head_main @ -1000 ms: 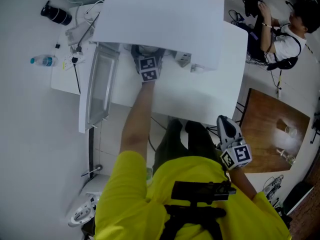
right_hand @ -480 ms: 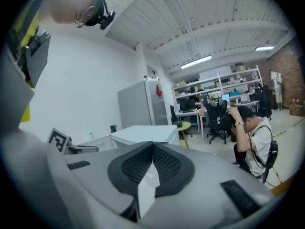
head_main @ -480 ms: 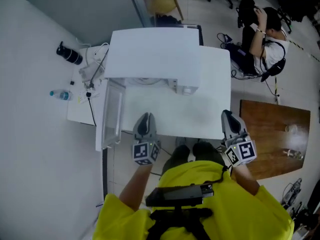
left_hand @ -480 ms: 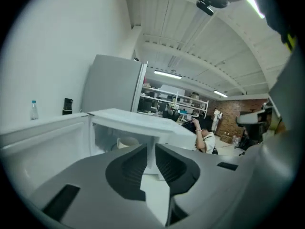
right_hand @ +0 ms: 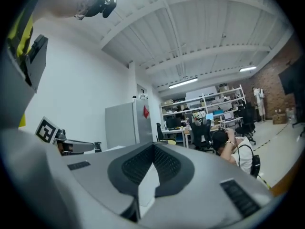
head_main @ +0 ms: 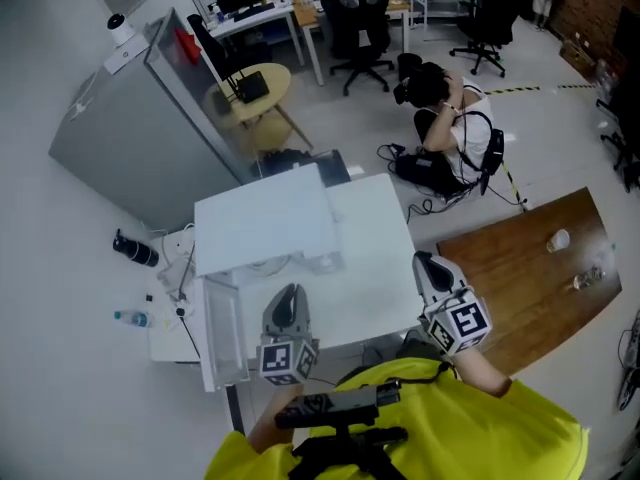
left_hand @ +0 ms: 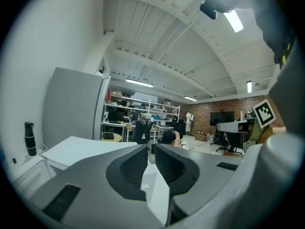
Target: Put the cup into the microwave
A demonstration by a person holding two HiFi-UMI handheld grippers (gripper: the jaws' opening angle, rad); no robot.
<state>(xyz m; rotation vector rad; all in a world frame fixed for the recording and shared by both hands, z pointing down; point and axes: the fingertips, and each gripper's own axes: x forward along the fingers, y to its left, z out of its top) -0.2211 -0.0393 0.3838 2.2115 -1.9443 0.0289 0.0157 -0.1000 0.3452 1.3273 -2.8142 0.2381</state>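
Note:
The white microwave [head_main: 265,223] stands on a white table [head_main: 370,288] with its door [head_main: 222,333] swung open to the left. I cannot make out the cup in any view. My left gripper [head_main: 289,303] hovers in front of the open mouth, clear of it. Its jaws are closing, with a slim gap and nothing between them [left_hand: 150,151]. My right gripper [head_main: 424,265] is held up at the table's right corner, shut and empty [right_hand: 153,149]. Both point out level across the room.
A grey cabinet [head_main: 130,138] stands behind the microwave. A black bottle [head_main: 135,250] and a water bottle [head_main: 132,318] lie on the low shelf to the left. A wooden table [head_main: 520,258] is at right. A person [head_main: 450,118] sits on the floor beyond.
My left gripper has come back out of the microwave's mouth toward my body. Both grippers have risen, and the head view has tipped up to take in the room.

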